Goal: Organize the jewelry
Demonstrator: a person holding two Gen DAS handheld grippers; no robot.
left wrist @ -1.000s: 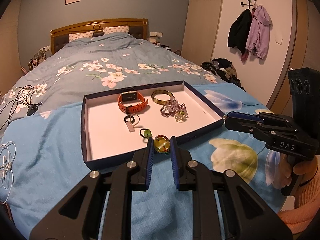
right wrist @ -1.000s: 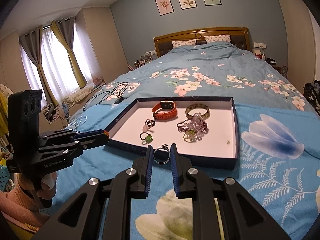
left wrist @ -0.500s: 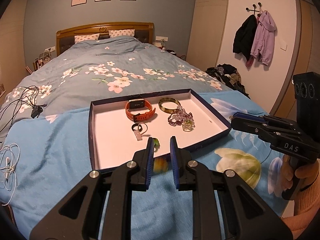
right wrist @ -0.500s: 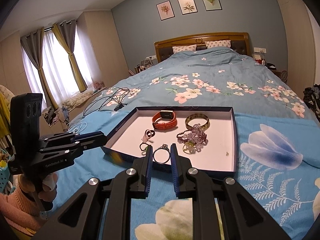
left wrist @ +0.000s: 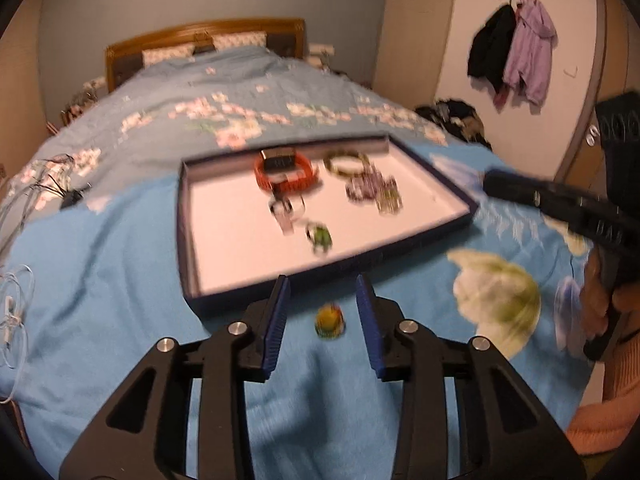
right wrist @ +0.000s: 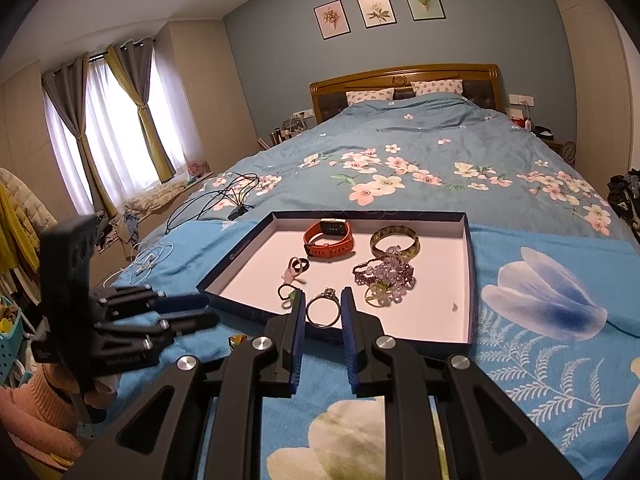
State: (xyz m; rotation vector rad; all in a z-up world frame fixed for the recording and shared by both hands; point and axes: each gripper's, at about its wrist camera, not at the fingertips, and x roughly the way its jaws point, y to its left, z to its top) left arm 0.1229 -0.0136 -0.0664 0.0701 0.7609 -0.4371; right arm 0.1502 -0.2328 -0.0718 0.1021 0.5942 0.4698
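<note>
A dark-blue tray (left wrist: 192, 216) (right wrist: 468, 264) with a white floor lies on the blue bedspread. It holds an orange watch (right wrist: 329, 239), a bangle (right wrist: 394, 241), a purple bead bracelet (right wrist: 384, 272) and small rings. My left gripper (left wrist: 322, 300) is open, just short of the tray's near rim. A yellow-green bead ring (left wrist: 329, 321) lies on the bedspread between its fingers, and shows partly in the right wrist view (right wrist: 237, 340). My right gripper (right wrist: 323, 312) is shut on a silver ring (right wrist: 324, 310), held over the tray's near edge.
Black and white cables (right wrist: 224, 196) lie on the bed left of the tray. Coats (left wrist: 512, 56) hang on the right wall above a heap of clothes (left wrist: 452, 120). Curtained windows (right wrist: 104, 136) are far left.
My left gripper has pulled back from the tray and opened. The yellow-green bead ring it held now lies on the bedspread. The right gripper still holds the silver ring, slightly further over the tray.
</note>
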